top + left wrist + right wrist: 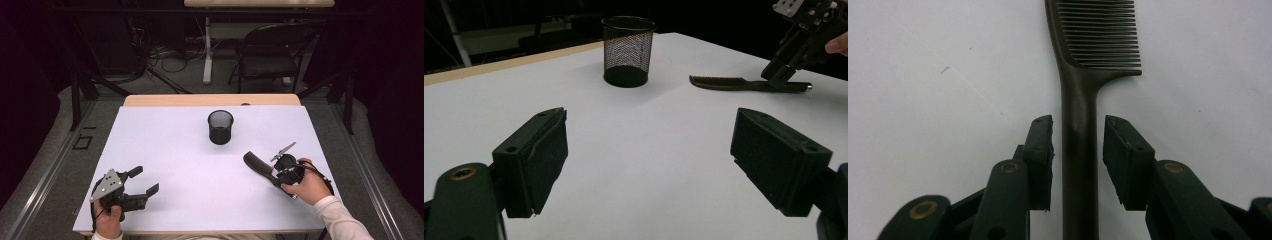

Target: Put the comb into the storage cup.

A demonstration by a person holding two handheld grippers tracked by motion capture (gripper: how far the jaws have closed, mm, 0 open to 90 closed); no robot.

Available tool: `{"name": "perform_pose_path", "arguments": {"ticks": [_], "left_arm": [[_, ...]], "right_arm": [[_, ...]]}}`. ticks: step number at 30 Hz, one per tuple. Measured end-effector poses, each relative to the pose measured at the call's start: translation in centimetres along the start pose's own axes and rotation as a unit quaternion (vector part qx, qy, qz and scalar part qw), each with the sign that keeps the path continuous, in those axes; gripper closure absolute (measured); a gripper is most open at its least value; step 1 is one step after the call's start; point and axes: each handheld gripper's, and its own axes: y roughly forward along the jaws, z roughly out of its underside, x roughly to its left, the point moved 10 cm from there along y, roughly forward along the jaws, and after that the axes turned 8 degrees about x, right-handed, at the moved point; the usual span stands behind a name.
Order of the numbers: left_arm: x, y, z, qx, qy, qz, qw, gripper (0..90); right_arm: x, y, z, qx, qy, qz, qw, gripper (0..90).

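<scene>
1. While the left hand-held gripper (141,181) rests wide open at the near left of the surface (175,150), the right hand-held gripper (272,175) tilts down over a comb (257,165).
2. From the left gripper view, the comb (729,83) lies flat beside a mesh cup (627,50).
3. From the right gripper view, narrowed jaws flank the comb's handle (1079,165), with slim gaps.

The left tongs (141,181) rest low near the person's edge, held in the left hand (108,220), jaws spread wide. The right tongs (272,172), gripped by the right hand (310,187), point down and forward-left, jaws narrowed with slim gaps remaining.
</scene>
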Motion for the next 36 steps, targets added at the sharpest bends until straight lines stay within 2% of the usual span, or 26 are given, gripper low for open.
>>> {"name": "perform_pose_path", "arguments": {"ticks": [1,4,7,9,10,12,14,17,18,19,20,22,23,24,36], "left_arm": [[0.0,0.0,0.0,0.0,0.0,0.0,1.0,15.6],[0.0,0.0,0.0,0.0,0.0,0.0,1.0,15.6],[0.0,0.0,0.0,0.0,0.0,0.0,1.0,15.6],[0.0,0.0,0.0,0.0,0.0,0.0,1.0,15.6],[0.0,0.0,0.0,0.0,0.0,0.0,1.0,15.6],[0.0,0.0,0.0,0.0,0.0,0.0,1.0,15.6],[0.0,0.0,0.0,0.001,0.0,0.001,1.0,15.6],[0.0,0.0,0.0,0.001,0.001,0.001,1.0,15.6],[0.0,0.0,0.0,0.001,0.0,0.001,1.0,15.6],[0.0,0.0,0.0,0.001,0.001,0.001,1.0,15.6],[0.0,0.0,0.0,0.001,0.0,0.001,1.0,15.6],[0.0,0.0,0.0,0.001,0.0,0.001,1.0,15.6],[0.0,0.0,0.0,0.001,0.0,0.001,1.0,15.6],[0.0,0.0,0.0,0.001,0.0,0.001,1.0,15.6],[0.0,0.1,0.1,0.003,0.0,0.0,1.0,15.6]], "right_arm": [[0.0,0.1,-0.2,-0.008,0.001,-0.002,1.0,65.2],[0.0,0.2,-0.1,0.001,0.002,-0.002,1.0,65.9],[0.2,0.5,-0.3,-0.007,0.006,-0.008,0.9999,66.9],[0.1,0.5,-0.1,0.008,0.003,-0.005,0.9999,67.0],[0.1,0.6,-0.3,-0.001,-0.001,-0.006,1.0,67.1],[0.1,0.6,-0.1,0.01,0.004,-0.005,0.9999,67.2],[0.1,0.8,-0.3,0.001,0.005,-0.005,1.0,67.4],[0.1,0.8,-0.1,0.021,0.002,-0.002,0.9998,67.4],[0.1,1.0,-0.3,0.009,0.004,-0.004,0.9999,67.4],[0.3,1.4,-0.8,-0.026,0.018,-0.008,0.9995,67.4],[0.2,1.4,-0.7,-0.019,0.01,-0.007,0.9998,67.4],[-0.1,0.9,0.0,0.031,-0.002,0.001,0.9995,67.5],[0.3,1.6,-0.9,-0.029,0.021,-0.009,0.9993,67.6],[0.0,1.1,-0.1,0.023,0.0,0.0,0.9997,67.6],[-0.1,1.4,0.0,0.037,-0.003,0.005,0.9993,67.8]]}}
